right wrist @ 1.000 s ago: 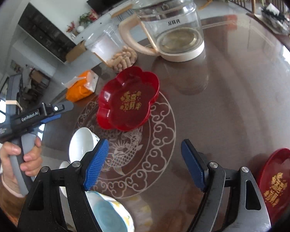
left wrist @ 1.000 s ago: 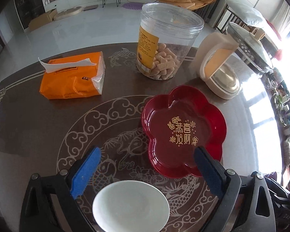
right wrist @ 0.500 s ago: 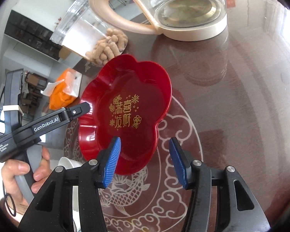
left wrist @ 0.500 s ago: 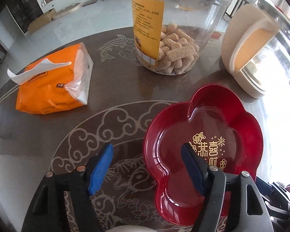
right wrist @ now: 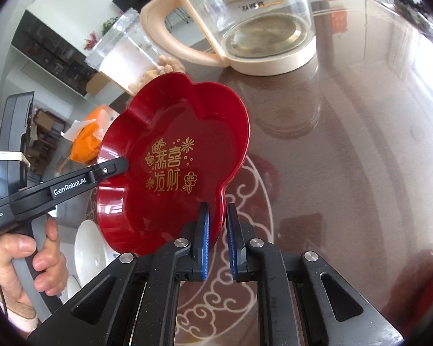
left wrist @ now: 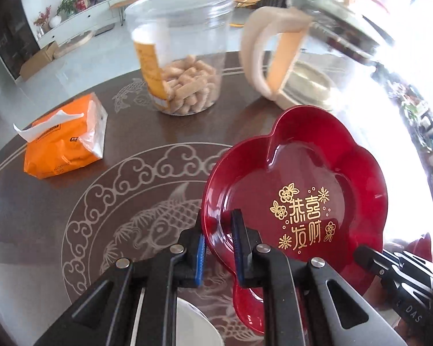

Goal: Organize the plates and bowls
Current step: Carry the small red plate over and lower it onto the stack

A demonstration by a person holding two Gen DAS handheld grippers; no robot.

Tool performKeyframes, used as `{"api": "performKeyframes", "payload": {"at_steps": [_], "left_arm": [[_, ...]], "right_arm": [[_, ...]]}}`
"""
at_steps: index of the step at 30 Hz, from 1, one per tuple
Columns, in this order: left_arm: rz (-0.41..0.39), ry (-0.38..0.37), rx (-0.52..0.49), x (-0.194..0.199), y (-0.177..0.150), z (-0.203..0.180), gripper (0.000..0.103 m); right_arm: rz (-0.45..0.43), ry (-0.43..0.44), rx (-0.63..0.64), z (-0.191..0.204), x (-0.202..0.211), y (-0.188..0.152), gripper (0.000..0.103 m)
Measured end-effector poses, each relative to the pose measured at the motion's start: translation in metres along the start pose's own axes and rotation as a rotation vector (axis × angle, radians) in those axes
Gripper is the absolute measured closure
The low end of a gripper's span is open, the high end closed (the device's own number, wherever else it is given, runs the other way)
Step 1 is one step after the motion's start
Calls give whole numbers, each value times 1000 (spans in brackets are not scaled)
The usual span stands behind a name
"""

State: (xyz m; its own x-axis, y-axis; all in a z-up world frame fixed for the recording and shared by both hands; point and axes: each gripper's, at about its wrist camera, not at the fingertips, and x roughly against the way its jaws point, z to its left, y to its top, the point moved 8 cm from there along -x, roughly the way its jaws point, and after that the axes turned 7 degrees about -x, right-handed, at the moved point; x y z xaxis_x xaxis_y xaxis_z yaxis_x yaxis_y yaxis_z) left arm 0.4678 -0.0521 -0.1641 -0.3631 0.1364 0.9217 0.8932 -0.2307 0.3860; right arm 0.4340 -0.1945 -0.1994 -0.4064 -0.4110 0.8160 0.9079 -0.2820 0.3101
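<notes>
Red plate (right wrist: 170,155) is tilting between both tongs: left tongs (left wrist: 216,248) are gripping its left rim, right tongs (right wrist: 216,239) are closing on its near-right rim.

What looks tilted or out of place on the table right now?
The red flower-shaped plate is tilted, gripped by its rim on opposite sides by the left gripper and right gripper. Nothing looks spilled or damaged.

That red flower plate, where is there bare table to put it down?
Bare table lies right of the red flower plate, below the glass kettle. Crowded: snack jar and orange tissue pack behind, white bowls near the hand.
</notes>
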Motion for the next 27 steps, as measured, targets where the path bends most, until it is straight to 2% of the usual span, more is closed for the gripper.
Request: {"api": "performKeyframes", "payload": {"at_steps": [7,12,14,19,27], "left_arm": [[-75,-130,-123,57,-19,-129,87],[-70,-223,-198,55,-29,-229,87],[-59,-231,-229,50,-37,-260,87],[-38,-203,-307,32,-52,-304,87],[-9,-142,-382,-1,-59,-334,87]], "right_arm": [[-61,-45,-66,-68,108,-33,90],[-106,-127,-136,-133,176,-57,90],[-123,-168,-166,-157,193,-65,90],[-126,-210,-264,-203,204,-87,90],[-151,-215,-381,-242,205,-113,90]]}}
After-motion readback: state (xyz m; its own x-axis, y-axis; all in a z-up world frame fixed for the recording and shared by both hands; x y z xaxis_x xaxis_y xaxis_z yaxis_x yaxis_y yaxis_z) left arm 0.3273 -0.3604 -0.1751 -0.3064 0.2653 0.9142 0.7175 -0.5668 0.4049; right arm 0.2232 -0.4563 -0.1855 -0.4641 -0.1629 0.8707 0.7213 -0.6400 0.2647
